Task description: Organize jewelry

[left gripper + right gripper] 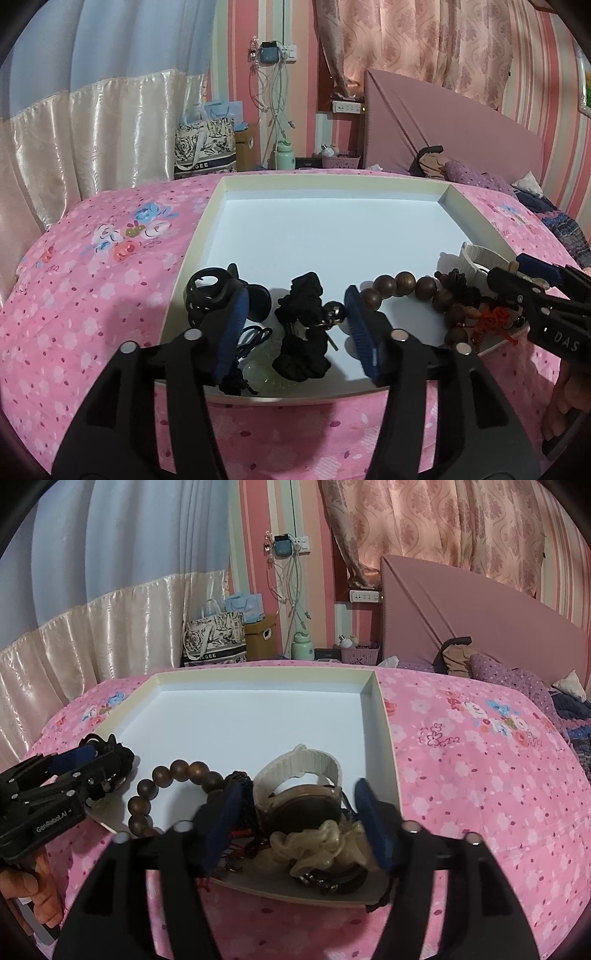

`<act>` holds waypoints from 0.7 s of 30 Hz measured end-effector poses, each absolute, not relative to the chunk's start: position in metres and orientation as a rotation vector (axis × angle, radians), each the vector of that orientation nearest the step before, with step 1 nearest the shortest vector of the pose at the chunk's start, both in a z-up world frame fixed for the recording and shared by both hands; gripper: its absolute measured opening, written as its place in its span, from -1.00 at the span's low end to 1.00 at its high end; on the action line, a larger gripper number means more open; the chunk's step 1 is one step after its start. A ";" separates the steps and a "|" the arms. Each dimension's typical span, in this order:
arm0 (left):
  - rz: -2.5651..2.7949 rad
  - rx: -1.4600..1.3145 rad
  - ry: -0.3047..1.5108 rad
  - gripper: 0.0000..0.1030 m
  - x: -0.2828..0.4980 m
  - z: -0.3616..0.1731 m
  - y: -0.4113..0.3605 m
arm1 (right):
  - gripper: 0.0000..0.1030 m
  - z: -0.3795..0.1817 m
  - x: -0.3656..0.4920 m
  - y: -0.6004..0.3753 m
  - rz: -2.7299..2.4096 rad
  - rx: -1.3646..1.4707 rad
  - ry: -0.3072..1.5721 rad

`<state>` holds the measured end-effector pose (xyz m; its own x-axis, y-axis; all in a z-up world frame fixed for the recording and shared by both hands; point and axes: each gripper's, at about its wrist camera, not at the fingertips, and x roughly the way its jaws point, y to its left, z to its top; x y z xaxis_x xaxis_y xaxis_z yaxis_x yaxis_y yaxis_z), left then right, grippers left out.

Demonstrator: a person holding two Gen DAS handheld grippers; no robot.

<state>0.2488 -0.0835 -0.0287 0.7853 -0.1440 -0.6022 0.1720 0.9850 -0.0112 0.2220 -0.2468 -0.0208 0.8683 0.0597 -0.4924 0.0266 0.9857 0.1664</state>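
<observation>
Both grippers, left (295, 328) and right (299, 823), are held wide over the tray (332, 181); scrunchie (303, 332) and watch (303, 805) are straddled for picking.

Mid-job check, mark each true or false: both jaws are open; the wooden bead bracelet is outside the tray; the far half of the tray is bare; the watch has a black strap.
1. Both jaws open: true; the left gripper and right gripper hold nothing.
2. Wooden bead bracelet outside the tray: false, it lies inside.
3. Far half of the tray bare: true.
4. Watch has a black strap: false, the strap is cream.
</observation>
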 end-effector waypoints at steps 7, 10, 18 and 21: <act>-0.172 0.029 0.629 0.55 0.247 -0.026 -0.081 | 0.49 -0.018 0.216 -0.245 0.022 0.165 0.489; -0.162 0.020 0.601 0.80 0.243 -0.024 -0.078 | 0.59 -0.016 0.211 -0.243 0.022 0.157 0.479; -0.104 0.014 0.517 0.94 0.230 -0.016 -0.074 | 0.68 -0.012 0.192 -0.238 0.001 0.137 0.425; -0.071 0.036 0.494 0.94 0.223 -0.013 -0.076 | 0.75 -0.009 0.186 -0.231 -0.059 0.085 0.399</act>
<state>0.2227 -0.0764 -0.0131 0.8778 -0.0597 -0.4753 0.0771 0.9969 0.0172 0.1856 -0.2305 -0.0089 0.9196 -0.0407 -0.3906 0.0744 0.9947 0.0714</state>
